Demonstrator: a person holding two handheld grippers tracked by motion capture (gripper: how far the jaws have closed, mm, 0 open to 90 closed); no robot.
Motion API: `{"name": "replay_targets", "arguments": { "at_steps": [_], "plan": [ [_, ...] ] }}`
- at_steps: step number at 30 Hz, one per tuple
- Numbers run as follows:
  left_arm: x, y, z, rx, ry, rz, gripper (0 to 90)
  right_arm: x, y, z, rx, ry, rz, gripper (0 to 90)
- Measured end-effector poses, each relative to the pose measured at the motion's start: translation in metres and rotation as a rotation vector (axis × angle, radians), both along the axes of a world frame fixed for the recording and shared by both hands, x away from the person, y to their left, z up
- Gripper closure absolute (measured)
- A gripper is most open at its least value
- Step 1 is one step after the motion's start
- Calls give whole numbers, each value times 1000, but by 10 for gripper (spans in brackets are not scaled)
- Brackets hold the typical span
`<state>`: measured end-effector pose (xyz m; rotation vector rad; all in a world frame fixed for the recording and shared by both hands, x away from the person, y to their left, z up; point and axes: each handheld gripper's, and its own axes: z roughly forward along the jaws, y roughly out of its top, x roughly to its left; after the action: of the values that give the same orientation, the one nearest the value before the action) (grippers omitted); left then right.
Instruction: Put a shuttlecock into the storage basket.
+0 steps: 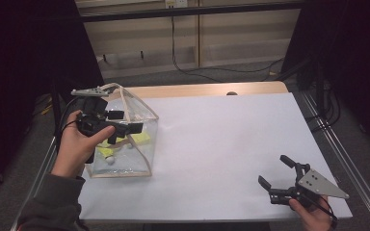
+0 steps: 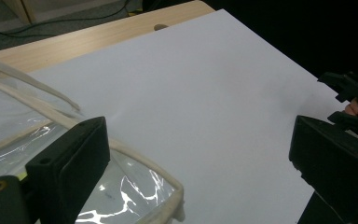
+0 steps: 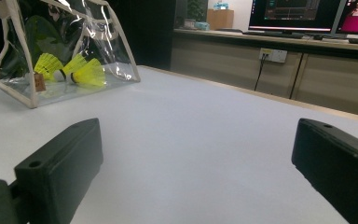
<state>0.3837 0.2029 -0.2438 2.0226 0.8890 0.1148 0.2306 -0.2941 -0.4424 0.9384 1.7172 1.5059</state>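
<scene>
1. High view: clear bag stands upright at the desk's left edge, peak up, long axis running away from the person. Left gripper is over it, fingers wide, nothing between them. Right gripper is well apart, fingers wide, empty.
2. Left gripper view: bag rim is below the left finger.
3. Right gripper view: bag sits far left; yellow shuttlecocks lie inside on their sides.

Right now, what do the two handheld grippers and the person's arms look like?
Both grippers are black, each with two blocky fingers. The left gripper and right gripper each carry a grey three-cornered plate on top. A thin black cable trails from each. A grey-green sleeve covers the left forearm.
</scene>
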Motion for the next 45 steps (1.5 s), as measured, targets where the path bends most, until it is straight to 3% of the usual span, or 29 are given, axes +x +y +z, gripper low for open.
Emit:
{"name": "replay_targets", "arguments": {
  "at_steps": [8, 21, 35, 45],
  "plan": [
    [-4, -8, -4, -11, 0, -25, 51, 0, 0, 0, 0, 1, -1, 17],
    [-11, -19, -12, -63, -7, -53, 58, 0, 0, 0, -1, 0, 1, 17],
    [-16, -27, -22, -81, -4, -79, 64, 0, 1, 0, -5, 0, 1, 17],
    [-22, -31, -27, -110, -31, -97, 72, 0, 1, 0, -6, 1, 2, 17]
  ]
}}
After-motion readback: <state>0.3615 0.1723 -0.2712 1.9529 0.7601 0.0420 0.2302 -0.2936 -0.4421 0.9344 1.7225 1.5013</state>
